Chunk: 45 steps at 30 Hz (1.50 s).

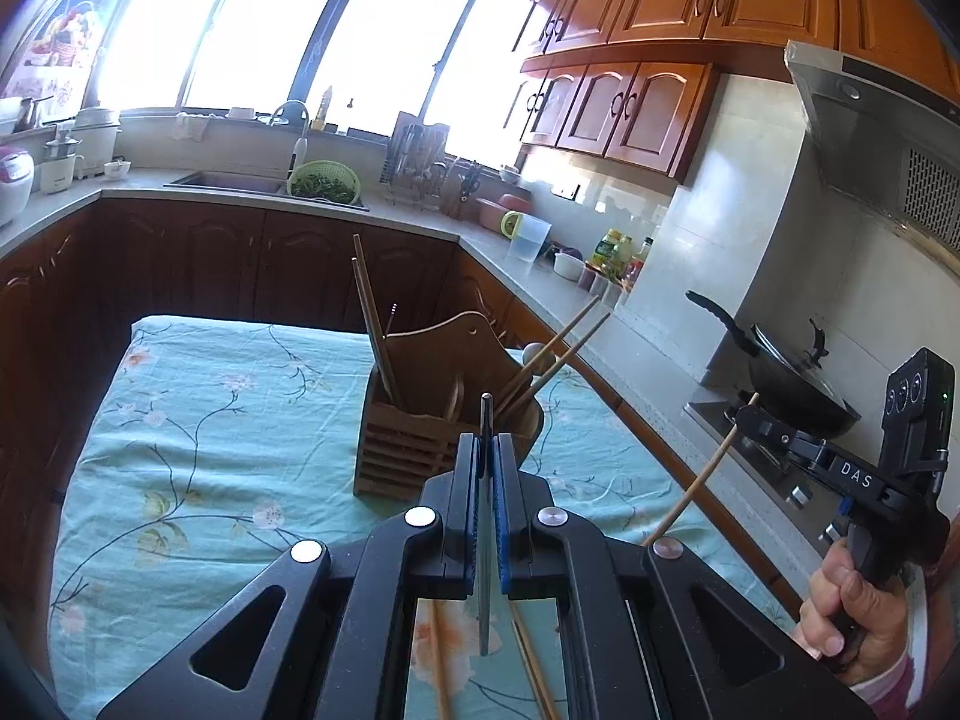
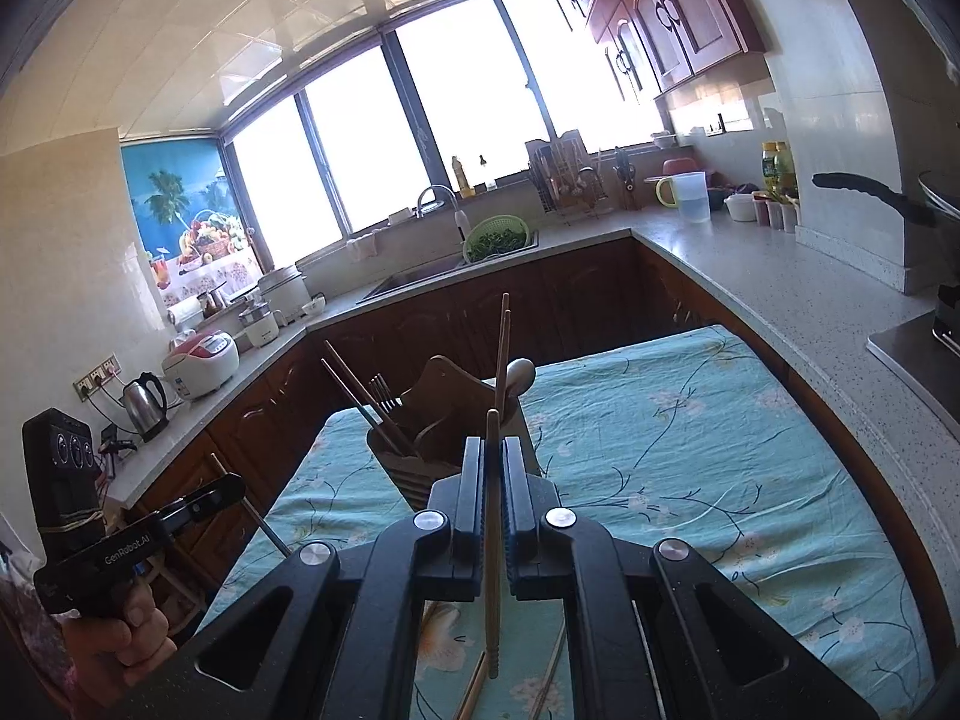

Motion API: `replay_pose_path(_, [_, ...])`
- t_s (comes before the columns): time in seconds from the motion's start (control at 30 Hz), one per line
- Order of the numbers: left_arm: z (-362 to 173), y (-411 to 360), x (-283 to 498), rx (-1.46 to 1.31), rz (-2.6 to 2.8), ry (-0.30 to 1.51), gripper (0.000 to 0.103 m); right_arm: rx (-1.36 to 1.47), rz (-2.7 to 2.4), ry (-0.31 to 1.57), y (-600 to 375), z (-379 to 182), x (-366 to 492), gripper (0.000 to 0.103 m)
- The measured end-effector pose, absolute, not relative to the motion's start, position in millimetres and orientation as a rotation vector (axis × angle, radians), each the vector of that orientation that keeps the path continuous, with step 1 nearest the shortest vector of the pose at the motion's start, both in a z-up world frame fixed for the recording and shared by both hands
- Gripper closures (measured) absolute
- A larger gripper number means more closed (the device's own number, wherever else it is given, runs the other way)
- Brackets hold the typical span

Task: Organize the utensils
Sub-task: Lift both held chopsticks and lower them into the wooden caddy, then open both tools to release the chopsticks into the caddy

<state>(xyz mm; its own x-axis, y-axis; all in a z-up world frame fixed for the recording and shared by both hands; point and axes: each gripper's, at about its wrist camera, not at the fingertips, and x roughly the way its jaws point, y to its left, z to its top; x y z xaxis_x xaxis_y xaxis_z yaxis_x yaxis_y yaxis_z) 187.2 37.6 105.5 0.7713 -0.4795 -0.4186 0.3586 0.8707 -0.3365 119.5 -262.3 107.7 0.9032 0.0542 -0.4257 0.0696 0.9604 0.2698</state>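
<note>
The left gripper [image 1: 487, 450] is pinched on a thin dark metal utensil [image 1: 485, 516], which stands upright between its blue pads [image 1: 500, 516]. The right gripper [image 2: 492, 468] is clamped on 1 wooden chopstick [image 2: 492, 540], also upright, with its lower end hanging below the fingers. Directly ahead of both grippers stands the wooden utensil holder [image 1: 414, 414] on the floral cloth [image 1: 198, 438] covering the counter. The holder contains 2 chopstick pairs [image 1: 375, 324] leaning outward, a fork and a spoon [image 2: 521, 373]. Below each gripper, loose chopsticks [image 1: 531, 666] lie on the cloth.
</note>
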Motion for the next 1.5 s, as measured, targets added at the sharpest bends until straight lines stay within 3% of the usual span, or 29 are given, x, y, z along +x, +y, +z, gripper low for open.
replay_pose_path(0.73, [155, 39, 252, -0.271, -0.335, 0.28, 0.101, 0.252, -0.062, 0.236, -251, 175, 203, 0.098])
replay_pose_path(1.23, [68, -1, 317, -0.289, -0.264, 0.357, 0.1, 0.296, -0.119, 0.31, -264, 109, 233, 0.098])
replay_pose_path(1.5, [47, -9, 340, -0.269, -0.269, 0.433, 0.1, 0.307, -0.118, 0.38, -264, 83, 241, 0.098])
